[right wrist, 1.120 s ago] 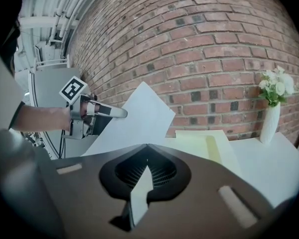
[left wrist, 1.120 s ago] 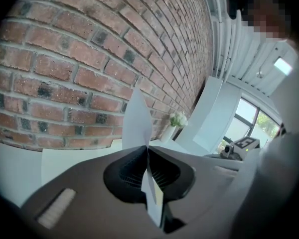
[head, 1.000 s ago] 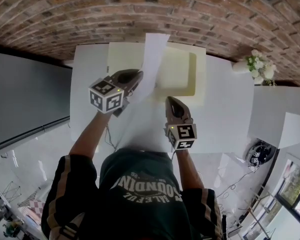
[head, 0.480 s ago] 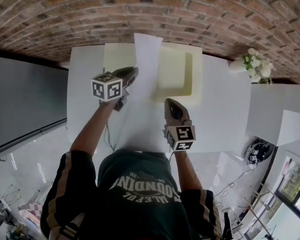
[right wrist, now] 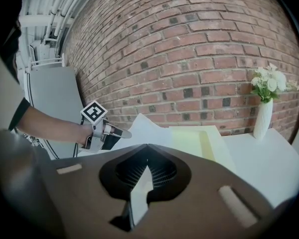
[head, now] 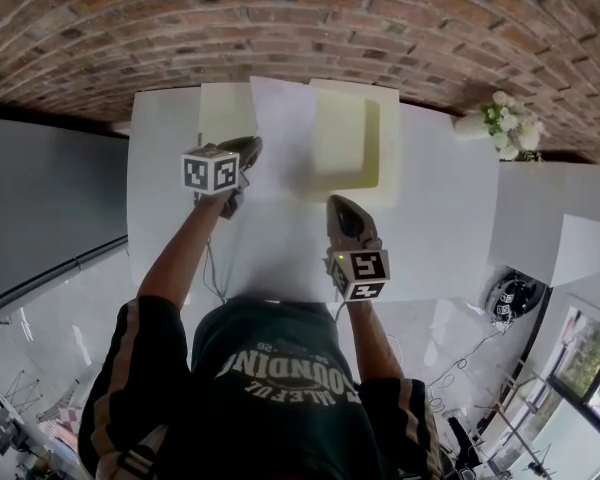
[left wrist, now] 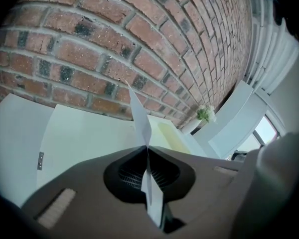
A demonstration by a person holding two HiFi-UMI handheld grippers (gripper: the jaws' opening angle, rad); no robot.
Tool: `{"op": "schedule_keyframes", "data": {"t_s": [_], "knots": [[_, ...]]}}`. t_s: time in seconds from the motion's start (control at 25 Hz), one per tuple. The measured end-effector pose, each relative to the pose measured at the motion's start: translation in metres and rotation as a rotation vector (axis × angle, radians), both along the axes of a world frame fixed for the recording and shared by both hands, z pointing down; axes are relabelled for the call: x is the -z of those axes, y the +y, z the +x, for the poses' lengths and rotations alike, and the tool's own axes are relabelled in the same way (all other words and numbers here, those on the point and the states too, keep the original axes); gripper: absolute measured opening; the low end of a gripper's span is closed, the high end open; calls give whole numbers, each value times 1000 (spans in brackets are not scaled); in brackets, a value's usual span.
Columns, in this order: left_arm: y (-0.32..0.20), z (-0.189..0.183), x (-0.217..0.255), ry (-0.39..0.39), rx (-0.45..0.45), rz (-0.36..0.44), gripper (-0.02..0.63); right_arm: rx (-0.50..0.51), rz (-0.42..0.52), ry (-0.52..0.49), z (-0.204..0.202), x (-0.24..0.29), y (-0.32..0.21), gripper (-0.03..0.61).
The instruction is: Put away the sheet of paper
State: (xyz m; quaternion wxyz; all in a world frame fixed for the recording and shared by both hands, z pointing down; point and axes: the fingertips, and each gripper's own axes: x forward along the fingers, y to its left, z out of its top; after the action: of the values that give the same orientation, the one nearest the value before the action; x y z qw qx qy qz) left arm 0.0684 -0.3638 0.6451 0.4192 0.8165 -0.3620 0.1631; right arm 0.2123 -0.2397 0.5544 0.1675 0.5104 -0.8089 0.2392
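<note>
The sheet of paper (head: 280, 168) was clamped in my left gripper (head: 250, 148) and right gripper (head: 342, 206). My left arm reached farther forward.

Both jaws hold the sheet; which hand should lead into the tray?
Left, probably: the left gripper grips the sheet over the tray; the right gripper holds its near edge, short of it.

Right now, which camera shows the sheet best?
The head view: it shows nearly the whole sheet, held between the left gripper and right gripper. The left gripper view shows it edge-on, pinched in the jaws. The right gripper view shows a pinched strip and a far corner.
</note>
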Motion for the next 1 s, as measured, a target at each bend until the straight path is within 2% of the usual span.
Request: {"op": "schedule_keyframes", "data": {"t_s": [0.16,0.36,1.0], "knots": [[0,-5,-15,-16,13,-28,11,-3,-7,3,3,-2,1,0],[-5,1,-24,1,24,-46,11,-4,-13,9,7,-4,3,0],[-12,50,-49,17,-3,-80,11,-37,-31,12,31,-11,5,0]]}}
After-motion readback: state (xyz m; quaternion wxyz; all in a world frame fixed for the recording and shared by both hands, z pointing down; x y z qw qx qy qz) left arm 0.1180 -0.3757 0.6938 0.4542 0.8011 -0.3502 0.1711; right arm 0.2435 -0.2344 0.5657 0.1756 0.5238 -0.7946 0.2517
